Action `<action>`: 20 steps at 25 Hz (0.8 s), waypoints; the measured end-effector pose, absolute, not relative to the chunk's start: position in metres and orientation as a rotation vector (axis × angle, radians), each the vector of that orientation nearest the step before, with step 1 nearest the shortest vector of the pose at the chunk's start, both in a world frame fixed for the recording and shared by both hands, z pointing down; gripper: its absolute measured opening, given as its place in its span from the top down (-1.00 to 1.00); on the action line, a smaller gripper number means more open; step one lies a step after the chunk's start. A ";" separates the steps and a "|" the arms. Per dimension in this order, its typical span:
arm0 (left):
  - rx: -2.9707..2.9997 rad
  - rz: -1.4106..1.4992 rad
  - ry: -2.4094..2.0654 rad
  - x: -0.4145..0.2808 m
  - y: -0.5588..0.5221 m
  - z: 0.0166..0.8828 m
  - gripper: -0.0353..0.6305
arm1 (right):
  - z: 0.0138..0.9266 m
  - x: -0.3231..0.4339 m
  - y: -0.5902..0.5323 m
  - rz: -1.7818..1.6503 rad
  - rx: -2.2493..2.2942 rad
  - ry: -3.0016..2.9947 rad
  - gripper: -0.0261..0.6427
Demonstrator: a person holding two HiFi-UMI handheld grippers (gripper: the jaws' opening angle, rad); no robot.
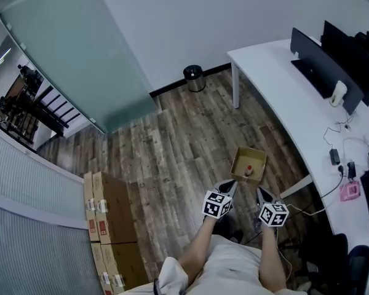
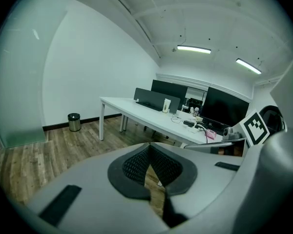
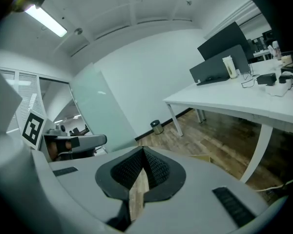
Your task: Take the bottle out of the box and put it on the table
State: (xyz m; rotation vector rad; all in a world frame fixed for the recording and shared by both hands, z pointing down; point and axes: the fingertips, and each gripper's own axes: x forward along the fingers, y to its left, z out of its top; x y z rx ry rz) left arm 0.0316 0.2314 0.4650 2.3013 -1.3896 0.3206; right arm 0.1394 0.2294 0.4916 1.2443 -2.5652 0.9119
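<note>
Open cardboard box (image 1: pixel 256 157) on wood floor (image 1: pixel 172 134), beside leg of white bench (image 1: pixel 267 72); red-capped bottle (image 1: pixel 248 170) inside box, toward its near side; left hand-held gripper (image 1: pixel 230 185) jaws pressed together, nothing between, tip just short of box's near-left corner, not touching; right hand-held gripper (image 1: pixel 260 192) likewise pressed together, empty, tip near box's near-right edge; bottle just ahead, between both tips, apart from each.
</note>
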 end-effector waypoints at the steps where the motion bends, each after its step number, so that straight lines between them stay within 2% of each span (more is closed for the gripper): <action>1: 2.297 0.320 -1.394 0.029 0.230 0.465 0.85 | 0.493 0.137 0.228 0.918 1.237 -2.566 0.81; 7: 2.301 0.333 -1.391 0.017 0.203 0.465 0.85 | 0.493 0.120 0.200 1.017 1.191 -2.603 0.81; 20: 2.291 0.280 -1.388 0.000 0.100 0.456 0.85 | 0.506 0.095 0.118 0.956 1.114 -2.540 0.81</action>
